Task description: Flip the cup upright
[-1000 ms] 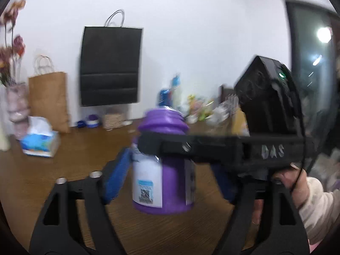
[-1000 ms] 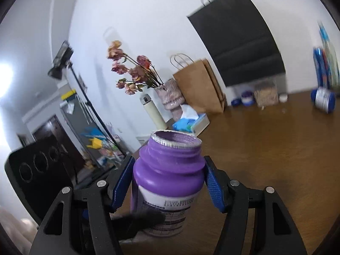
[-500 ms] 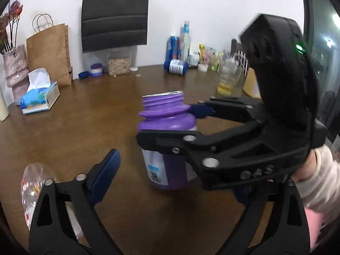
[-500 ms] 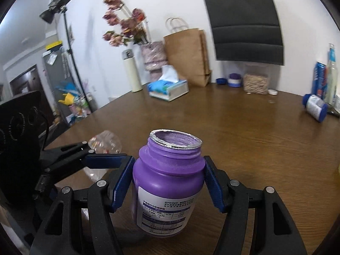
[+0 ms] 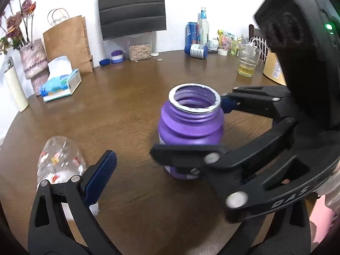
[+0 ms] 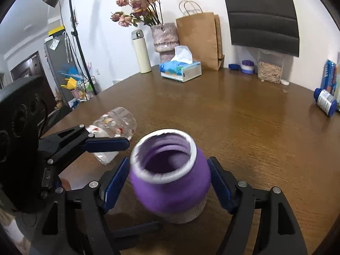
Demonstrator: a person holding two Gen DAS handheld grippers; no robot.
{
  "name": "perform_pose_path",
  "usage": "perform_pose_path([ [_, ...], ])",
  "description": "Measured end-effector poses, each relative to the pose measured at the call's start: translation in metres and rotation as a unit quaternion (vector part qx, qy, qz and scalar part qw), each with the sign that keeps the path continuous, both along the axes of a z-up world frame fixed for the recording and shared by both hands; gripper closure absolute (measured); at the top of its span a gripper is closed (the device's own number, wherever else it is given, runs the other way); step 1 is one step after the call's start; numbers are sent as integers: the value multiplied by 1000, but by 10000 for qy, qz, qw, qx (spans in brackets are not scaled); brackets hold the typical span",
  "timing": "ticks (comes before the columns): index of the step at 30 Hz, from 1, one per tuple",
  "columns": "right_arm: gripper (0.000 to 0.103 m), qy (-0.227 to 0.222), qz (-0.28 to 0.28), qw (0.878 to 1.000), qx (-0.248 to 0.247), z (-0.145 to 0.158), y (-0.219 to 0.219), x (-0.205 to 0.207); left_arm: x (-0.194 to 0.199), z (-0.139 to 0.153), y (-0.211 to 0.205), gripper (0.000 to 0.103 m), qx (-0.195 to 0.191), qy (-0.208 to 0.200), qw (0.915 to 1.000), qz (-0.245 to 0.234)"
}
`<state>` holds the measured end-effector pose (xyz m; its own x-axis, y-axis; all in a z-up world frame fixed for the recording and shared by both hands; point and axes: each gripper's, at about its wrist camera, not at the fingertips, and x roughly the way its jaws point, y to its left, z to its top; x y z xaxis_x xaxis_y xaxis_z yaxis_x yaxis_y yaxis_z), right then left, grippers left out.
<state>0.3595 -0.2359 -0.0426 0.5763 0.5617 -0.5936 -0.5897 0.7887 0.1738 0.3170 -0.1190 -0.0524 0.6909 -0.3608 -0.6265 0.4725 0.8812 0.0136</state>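
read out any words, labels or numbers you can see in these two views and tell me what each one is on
"DAS": raised letters on the black frame of the right gripper, seen from the left wrist.
Purple jar: label hidden or blurred, unreadable.
Blue bottle lying on the table: white label print too small.
Blue can: lettering too blurred.
Tissue box: pictures only, no legible text.

Matt purple plastic cup (image 5: 191, 127) with seemingly foil-edged rim stands on glossy wood-grain table (image 5: 131, 97).

Purple jar (image 5: 190, 127) upright (mouth up) between right gripper (image 5: 191, 131) pads.
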Motion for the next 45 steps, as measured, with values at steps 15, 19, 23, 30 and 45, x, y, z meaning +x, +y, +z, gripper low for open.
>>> perform_pose_path([
  [15,15,-28,-1357,9873,826,8,-40,-145,-147,32,90,0,-1065,-1040,9750,1651],
  [19,15,-606,-1334,9863,756,33,-21,-179,-171,31,99,0,-648,-1453,9657,2052],
  [23,15,-1001,-1248,9862,417,43,-9,-207,-182,29,106,0,-291,-1687,9603,2202],
  [30,15,-1083,-1824,9762,441,35,-34,-254,-233,29,105,0,-390,-2022,9533,2210],
  [45,15,-1417,-1741,9740,304,22,-30,-341,-332,28,113,0,-797,-2658,9338,2259],
])
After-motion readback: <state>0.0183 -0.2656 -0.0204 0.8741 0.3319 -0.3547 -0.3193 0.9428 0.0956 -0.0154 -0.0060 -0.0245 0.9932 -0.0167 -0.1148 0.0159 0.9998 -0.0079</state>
